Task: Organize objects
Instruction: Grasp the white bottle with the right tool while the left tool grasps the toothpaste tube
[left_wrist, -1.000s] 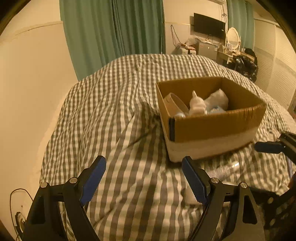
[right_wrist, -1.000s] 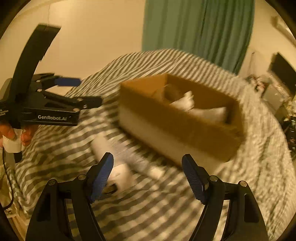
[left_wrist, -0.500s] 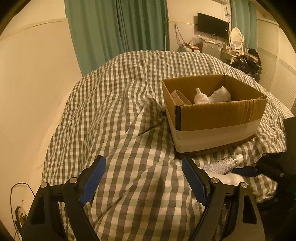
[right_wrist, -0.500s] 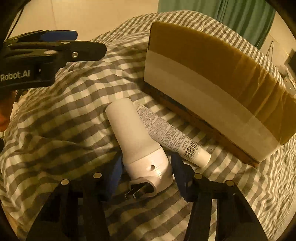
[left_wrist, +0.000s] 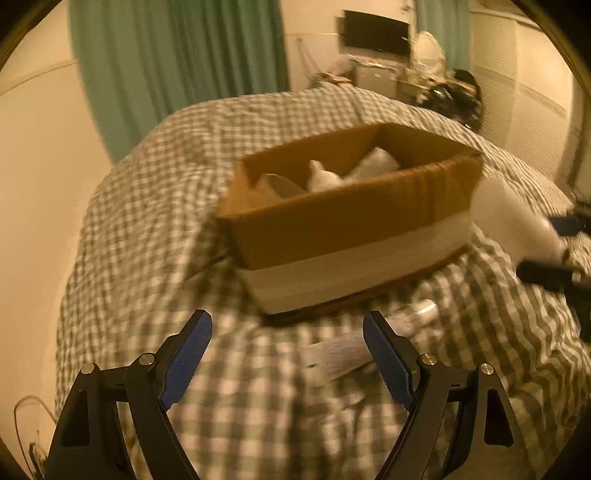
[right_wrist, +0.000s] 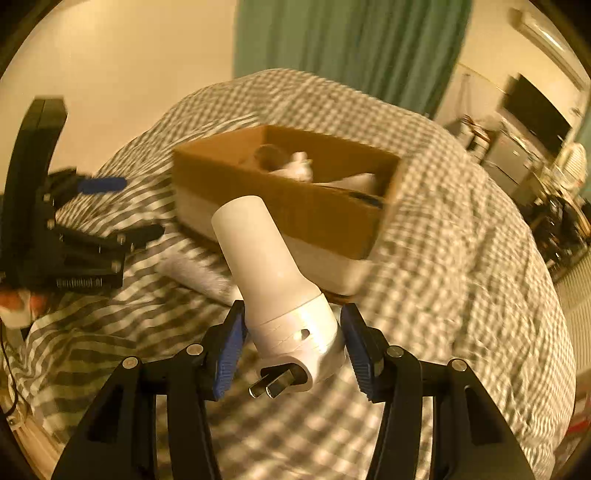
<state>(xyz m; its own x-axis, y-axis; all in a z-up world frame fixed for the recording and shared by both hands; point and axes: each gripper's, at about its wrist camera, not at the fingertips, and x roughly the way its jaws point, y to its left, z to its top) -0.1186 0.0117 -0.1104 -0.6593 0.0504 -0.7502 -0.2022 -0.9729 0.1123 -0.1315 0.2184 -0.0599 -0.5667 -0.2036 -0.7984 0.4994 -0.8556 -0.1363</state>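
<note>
Beside the cardboard box (right_wrist: 284, 206), already holding several white items, right gripper (right_wrist: 293, 347) clamps a white plug-in device (right_wrist: 273, 280) raised off the checked bedcover (right_wrist: 461, 258), not yet boxed; left gripper (left_wrist: 286, 354) gapes empty over the remaining tube (left_wrist: 343, 354).

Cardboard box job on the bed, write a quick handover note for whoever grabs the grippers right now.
Right gripper: its jaws have just closed on the white plug-in device, which it holds lifted off the bedding, prongs toward the camera.
Left gripper: open, empty, above the checked bedspread.
Cardboard box: on the bed, already holding several pale items.
Tube: lying on the bedspread in front of the box.
Left to do: drop the device into the box, then collect the tube.
</note>
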